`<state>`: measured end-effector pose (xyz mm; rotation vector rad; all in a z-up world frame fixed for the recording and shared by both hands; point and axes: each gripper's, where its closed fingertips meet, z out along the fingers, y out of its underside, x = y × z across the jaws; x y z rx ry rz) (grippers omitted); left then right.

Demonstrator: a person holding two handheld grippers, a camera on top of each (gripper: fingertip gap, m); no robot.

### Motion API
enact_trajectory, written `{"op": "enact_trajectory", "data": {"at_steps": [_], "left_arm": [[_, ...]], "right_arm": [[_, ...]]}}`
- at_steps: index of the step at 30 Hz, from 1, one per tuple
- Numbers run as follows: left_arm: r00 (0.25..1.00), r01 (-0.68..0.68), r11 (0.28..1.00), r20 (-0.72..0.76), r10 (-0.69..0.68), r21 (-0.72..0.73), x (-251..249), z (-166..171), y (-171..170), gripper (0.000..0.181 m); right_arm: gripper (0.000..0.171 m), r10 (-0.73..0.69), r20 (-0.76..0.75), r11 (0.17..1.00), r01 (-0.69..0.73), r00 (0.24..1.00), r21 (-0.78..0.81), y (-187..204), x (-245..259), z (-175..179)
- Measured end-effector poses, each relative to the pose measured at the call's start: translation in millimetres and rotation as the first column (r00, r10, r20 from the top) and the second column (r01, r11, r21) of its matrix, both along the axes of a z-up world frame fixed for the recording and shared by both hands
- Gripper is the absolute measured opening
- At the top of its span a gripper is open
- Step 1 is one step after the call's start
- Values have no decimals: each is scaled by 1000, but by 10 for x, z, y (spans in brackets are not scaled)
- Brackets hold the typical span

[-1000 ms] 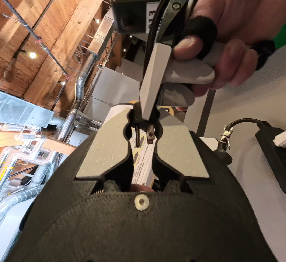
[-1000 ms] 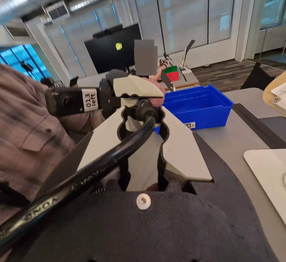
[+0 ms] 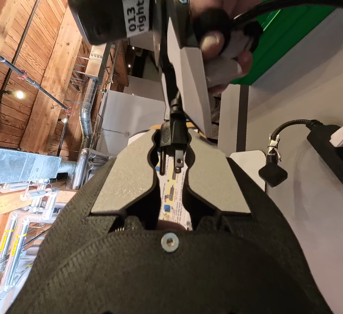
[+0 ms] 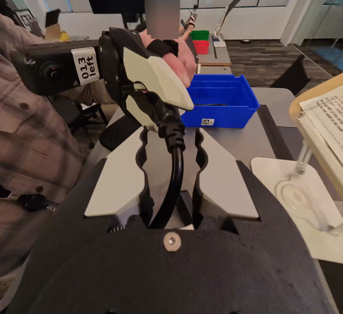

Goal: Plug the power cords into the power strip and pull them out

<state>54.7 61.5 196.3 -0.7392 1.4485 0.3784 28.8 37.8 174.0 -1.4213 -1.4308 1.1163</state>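
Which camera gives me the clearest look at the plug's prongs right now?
The left wrist view: the plug sits in the left gripper with its metal prongs pointing toward the camera. The right wrist view shows only the plug's back and its cable; the prongs are hidden.

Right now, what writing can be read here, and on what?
I may not quote writing, only place it.
First white sticker, on the right tool: legible.
Second white sticker, on the left tool: legible.
Code label on the blue bin: tiny.
Printed sheet at right: blurred.
Illustrated sheet behind the plug: too small.
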Motion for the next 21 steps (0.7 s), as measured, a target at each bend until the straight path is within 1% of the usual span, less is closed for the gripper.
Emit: {"op": "enact_trajectory", "data": {"at_steps": [1, 2, 3, 4, 5, 6, 11, 14, 17, 19, 21], "left_arm": [[1000, -5, 1000, -4, 5, 11, -14, 1, 8, 23], [1000, 1, 1000, 4, -1, 10, -30, 3, 4, 23], [1000, 10, 1000, 22, -9, -14, -37, -6, -7, 23], [999, 8, 1000, 36, -7, -30, -50, -16, -3, 23], [999, 13, 1000, 37, -12, -22, -62, -21, -5, 23], [999, 10, 1000, 32, -10, -17, -73, -34, -1, 23], [999, 8, 1000, 33, -7, -4, -93, -57, 0, 23], [996, 50, 998, 76, -48, -31, -68, -44, -33, 24], [995, 61, 998, 74, -60, -11, -62, -39, -32, 24], [994, 66, 998, 86, -67, 13, -54, -28, -35, 24], [994, 44, 999, 103, -45, 15, -51, -25, 9, 25]], "right_arm": [[46, 1, -32, 1000, -2, 999, -9, 14, -33, 7], [38, 12, -83, 1000, -13, 996, -16, 12, -44, 52], [34, 25, -148, 999, -31, 989, -41, -7, -51, 124], [35, 37, -199, 996, -51, 979, -66, -26, -59, 180], [33, 52, -211, 995, -69, 976, -75, -44, -73, 176], [28, 53, -185, 995, -68, 981, -76, -38, -95, 114], [25, 46, -227, 989, -76, 973, -126, -35, -133, 82], [24, 55, -257, 980, -101, 965, -169, -62, -120, 109], [23, 51, -281, 971, -113, 958, -209, -60, -117, 118], [22, 41, -281, 975, -100, 959, -198, -55, -112, 118], [22, 6, -267, 982, -57, 964, -182, -6, -111, 113]]}}
